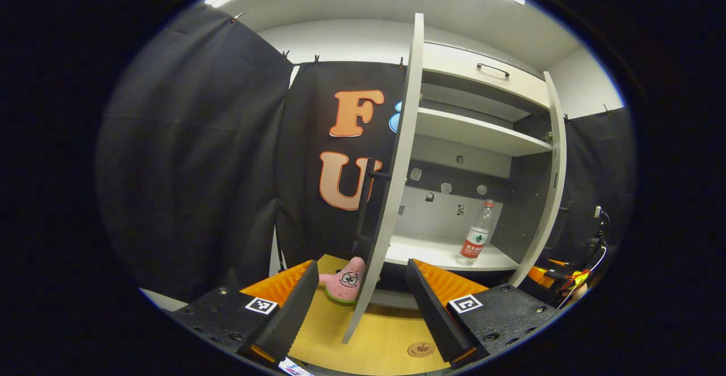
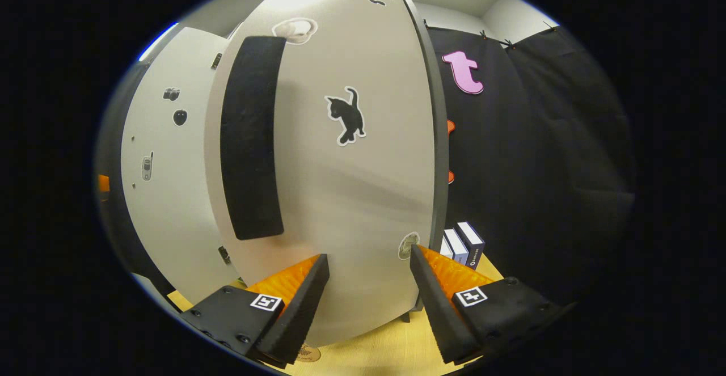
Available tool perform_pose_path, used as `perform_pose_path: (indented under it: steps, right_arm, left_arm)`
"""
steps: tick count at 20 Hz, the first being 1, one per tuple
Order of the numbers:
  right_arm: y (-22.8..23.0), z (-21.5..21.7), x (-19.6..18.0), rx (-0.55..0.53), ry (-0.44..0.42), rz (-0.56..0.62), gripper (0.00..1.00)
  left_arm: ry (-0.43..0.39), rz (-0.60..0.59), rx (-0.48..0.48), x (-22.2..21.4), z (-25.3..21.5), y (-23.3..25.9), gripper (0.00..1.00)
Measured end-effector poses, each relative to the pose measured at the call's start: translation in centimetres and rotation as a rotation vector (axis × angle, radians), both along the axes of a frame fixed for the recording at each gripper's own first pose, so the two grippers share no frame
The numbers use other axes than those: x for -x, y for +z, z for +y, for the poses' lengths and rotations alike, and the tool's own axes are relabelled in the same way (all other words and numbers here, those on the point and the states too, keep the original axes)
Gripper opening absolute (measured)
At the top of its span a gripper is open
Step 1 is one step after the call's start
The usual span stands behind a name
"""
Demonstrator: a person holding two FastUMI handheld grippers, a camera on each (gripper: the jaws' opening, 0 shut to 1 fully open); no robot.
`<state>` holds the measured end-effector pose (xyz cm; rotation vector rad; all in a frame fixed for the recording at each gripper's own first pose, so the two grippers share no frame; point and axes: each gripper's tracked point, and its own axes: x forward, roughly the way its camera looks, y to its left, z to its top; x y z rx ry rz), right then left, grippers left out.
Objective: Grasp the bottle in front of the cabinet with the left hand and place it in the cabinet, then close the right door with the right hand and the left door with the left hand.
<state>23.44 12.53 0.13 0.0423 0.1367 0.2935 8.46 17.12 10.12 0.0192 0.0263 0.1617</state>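
1. Bottle stands upright on the cabinet's lower shelf, right of centre in my left gripper view, well beyond my left gripper, which is wide open and empty.
2. Right gripper, open and holding nothing, faces the right door close up.
3. Risk, I reckon: a hard push slams the door and topples the bottle.
4. Left door is edge-on between my fingers; it could snag.

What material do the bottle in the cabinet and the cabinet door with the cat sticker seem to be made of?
Bottle: likely clear thin plastic; the cabinet's back shows through it, and it has a red cap. Cabinet door: probably laminated board with a smooth matte pale finish; light spreads softly over it and no grain shows.
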Motion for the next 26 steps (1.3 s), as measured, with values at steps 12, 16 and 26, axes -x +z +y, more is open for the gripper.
perform_pose_path:
  steps: [12, 16, 26]
  right_arm:
    - [2.2, -2.3, 1.0, 0.028, -0.054, -0.021, 0.96]
    - [2.7, -3.2, 1.2, 0.023, -0.071, -0.03, 0.95]
    - [5.4, -5.7, 2.5, 0.023, -0.113, -0.075, 0.95]
  left_arm:
    - [0.077, 0.025, -0.033, -4.6, 5.2, -2.2, 0.95]
    - [0.074, 0.049, -0.044, -5.8, 5.3, -3.5, 0.95]
    - [-0.042, 0.092, 0.017, -7.0, 1.0, -5.3, 0.94]
